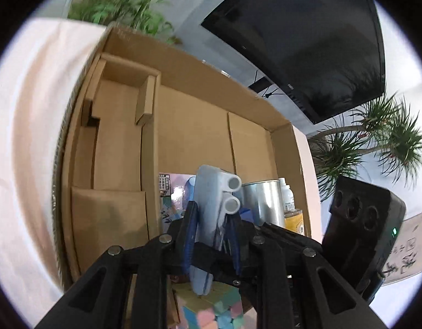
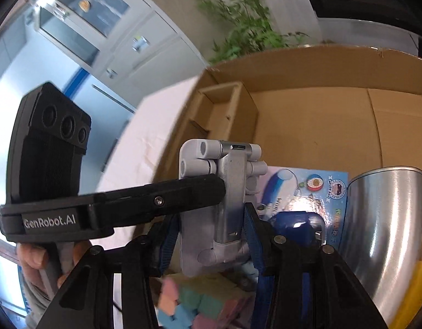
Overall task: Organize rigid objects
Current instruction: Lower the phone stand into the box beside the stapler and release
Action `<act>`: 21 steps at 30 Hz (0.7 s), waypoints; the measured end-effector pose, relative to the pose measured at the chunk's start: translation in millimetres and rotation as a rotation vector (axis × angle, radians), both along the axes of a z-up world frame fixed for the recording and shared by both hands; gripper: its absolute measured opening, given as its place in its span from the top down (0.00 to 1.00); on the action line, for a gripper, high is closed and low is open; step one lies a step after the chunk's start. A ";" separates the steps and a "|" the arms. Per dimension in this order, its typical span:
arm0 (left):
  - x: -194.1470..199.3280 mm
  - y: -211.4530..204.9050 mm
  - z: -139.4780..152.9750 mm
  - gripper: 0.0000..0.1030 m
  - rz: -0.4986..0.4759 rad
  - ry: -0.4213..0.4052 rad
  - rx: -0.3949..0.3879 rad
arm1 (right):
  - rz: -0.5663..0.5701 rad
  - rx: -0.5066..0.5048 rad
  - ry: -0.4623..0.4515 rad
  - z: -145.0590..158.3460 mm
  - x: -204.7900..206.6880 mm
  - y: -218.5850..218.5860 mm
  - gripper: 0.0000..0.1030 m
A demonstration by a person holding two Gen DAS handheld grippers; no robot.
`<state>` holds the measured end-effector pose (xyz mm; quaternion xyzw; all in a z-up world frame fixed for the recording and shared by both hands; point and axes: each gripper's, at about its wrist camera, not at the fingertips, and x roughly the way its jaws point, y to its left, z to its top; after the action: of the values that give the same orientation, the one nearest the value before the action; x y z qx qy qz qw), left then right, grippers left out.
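A pale grey folding stand with round hinge barrels (image 1: 215,205) (image 2: 224,197) is held by both grippers at once over an open cardboard box (image 1: 189,126) (image 2: 320,120). My left gripper (image 1: 212,219) is shut on its flat sides. My right gripper (image 2: 211,219) is shut on it too, and the left gripper's finger (image 2: 161,200) crosses in front from the left. A pastel puzzle cube (image 1: 211,312) (image 2: 189,304) lies right under the stand.
In the box stand a metal can (image 1: 263,203) (image 2: 386,224), a colourful packet (image 1: 172,192) (image 2: 301,189), a white bottle (image 1: 286,194), a yellow jar (image 1: 293,219) and a small cardboard insert (image 1: 120,96). The box rests on a white cloth (image 1: 27,137). A monitor (image 1: 306,35) and plants stand behind.
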<state>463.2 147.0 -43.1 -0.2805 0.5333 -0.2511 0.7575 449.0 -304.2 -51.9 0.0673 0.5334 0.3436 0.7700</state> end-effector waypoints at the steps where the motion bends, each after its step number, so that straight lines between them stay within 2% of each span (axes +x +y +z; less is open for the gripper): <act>1: 2.6 1.3 -5.1 0.80 0.000 0.014 -0.036 | -0.003 -0.026 -0.017 0.5 -0.6 4.0 0.57; 6: 9.5 -2.8 -15.4 0.80 -0.014 0.047 -0.040 | -0.031 -0.132 -0.037 -0.8 -0.6 10.2 0.57; 7: 9.8 -2.3 -17.1 0.80 -0.016 0.058 -0.023 | -0.038 -0.141 -0.035 -0.9 -0.9 10.3 0.57; 8: 9.3 -0.2 -18.5 0.75 -0.008 0.064 0.003 | -0.052 -0.145 -0.025 -1.2 -0.3 10.4 0.57; 9: 7.7 2.8 -16.7 0.70 0.006 0.060 0.018 | -0.065 -0.139 -0.001 -2.3 1.3 10.3 0.56; 11: -2.4 13.9 -5.9 0.70 0.040 0.039 0.032 | -0.080 -0.106 0.038 -1.8 1.7 8.2 0.51; 12: -9.1 16.8 2.6 0.70 0.056 0.009 0.062 | -0.087 -0.090 0.048 -0.3 1.0 6.1 0.44; 14: -33.3 24.5 35.0 0.66 0.087 -0.117 0.182 | -0.101 -0.060 0.041 10.4 -7.3 -2.2 0.36; 16: -64.6 29.2 70.0 0.53 0.110 -0.249 0.311 | -0.137 -0.075 -0.038 29.9 -23.5 -14.3 0.11; 17: -87.8 30.3 90.7 0.38 0.135 -0.337 0.407 | -0.164 -0.086 -0.117 44.3 -38.1 -24.5 0.04; 18: -107.8 30.3 106.5 0.23 0.164 -0.412 0.490 | -0.184 -0.097 -0.196 56.6 -53.5 -33.9 0.00; 19: -130.4 28.5 120.7 0.18 0.198 -0.497 0.571 | -0.199 -0.118 -0.257 64.6 -67.1 -41.1 0.00; 21: -177.2 20.5 138.0 0.17 0.237 -0.654 0.713 | -0.249 -0.192 -0.400 75.6 -108.2 -59.3 0.00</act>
<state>286.0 167.5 94.9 0.0307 0.2847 -0.0403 0.9573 340.9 -363.5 23.7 -0.0102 0.3883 0.2003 0.8994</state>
